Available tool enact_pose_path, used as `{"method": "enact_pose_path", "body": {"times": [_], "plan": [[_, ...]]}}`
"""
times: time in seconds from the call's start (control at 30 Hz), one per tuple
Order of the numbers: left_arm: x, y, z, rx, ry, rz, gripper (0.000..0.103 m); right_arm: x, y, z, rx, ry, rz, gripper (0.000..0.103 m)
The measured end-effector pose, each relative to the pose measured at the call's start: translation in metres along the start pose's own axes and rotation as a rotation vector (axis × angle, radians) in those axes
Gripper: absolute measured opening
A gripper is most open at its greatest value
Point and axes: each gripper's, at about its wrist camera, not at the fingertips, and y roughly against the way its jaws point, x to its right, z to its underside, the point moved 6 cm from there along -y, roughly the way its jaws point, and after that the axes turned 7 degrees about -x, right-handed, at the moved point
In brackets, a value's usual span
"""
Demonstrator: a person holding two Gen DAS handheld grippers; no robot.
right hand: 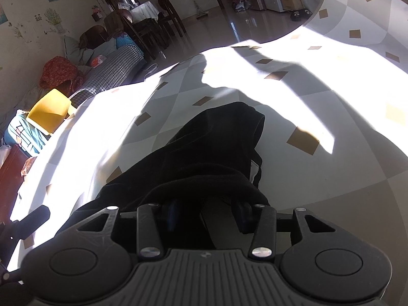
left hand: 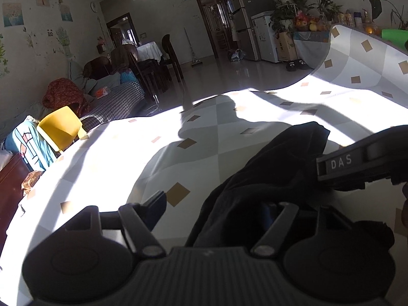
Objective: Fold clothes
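Nearby, yellow chair (left hand: 60,127) seemingly abuts table (left hand: 107,158).

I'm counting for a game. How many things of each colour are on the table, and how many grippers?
Black: 1, the black garment
Grippers: 2, the left gripper and the right gripper
Total: 3, all over the tablecloth

We cannot see the right gripper's (right hand: 207,213) fingers (right hand: 174,214) meeting under the black garment (right hand: 219,140) draped over them, the garment's folds are lost in shadow, and the left gripper's (left hand: 216,209) right finger is buried in the cloth
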Motion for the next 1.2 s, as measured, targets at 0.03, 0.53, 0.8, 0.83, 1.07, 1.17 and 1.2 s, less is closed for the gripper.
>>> {"method": "enact_pose_path", "body": {"times": [0.03,0.53,0.8,0.83,1.07,1.17,1.2], "plan": [[0.003,0.0,-0.001,0.005,-0.014,0.001,0.07,-0.001,0.0,0.0,0.0,0.001,-0.001,0.043],[0.031,0.007,0.004,0.054,-0.2,0.073,0.068,-0.001,-0.002,-0.006,-0.005,-0.058,-0.046,0.043],[0.042,0.009,0.016,0.046,-0.282,0.11,0.071,-0.005,-0.002,-0.007,-0.008,-0.058,-0.066,0.043],[0.042,0.009,0.016,0.042,-0.283,0.113,0.071,-0.006,-0.002,-0.007,-0.008,-0.059,-0.069,0.043],[0.047,0.02,0.024,0.058,-0.345,0.148,0.081,-0.013,0.002,-0.01,-0.001,-0.051,-0.122,0.043],[0.056,0.015,0.025,0.075,-0.392,0.125,0.082,-0.017,0.003,-0.012,0.003,-0.031,-0.13,0.043],[0.06,0.012,0.025,0.079,-0.407,0.114,0.082,-0.018,0.003,-0.013,0.004,-0.025,-0.132,0.043]]}}
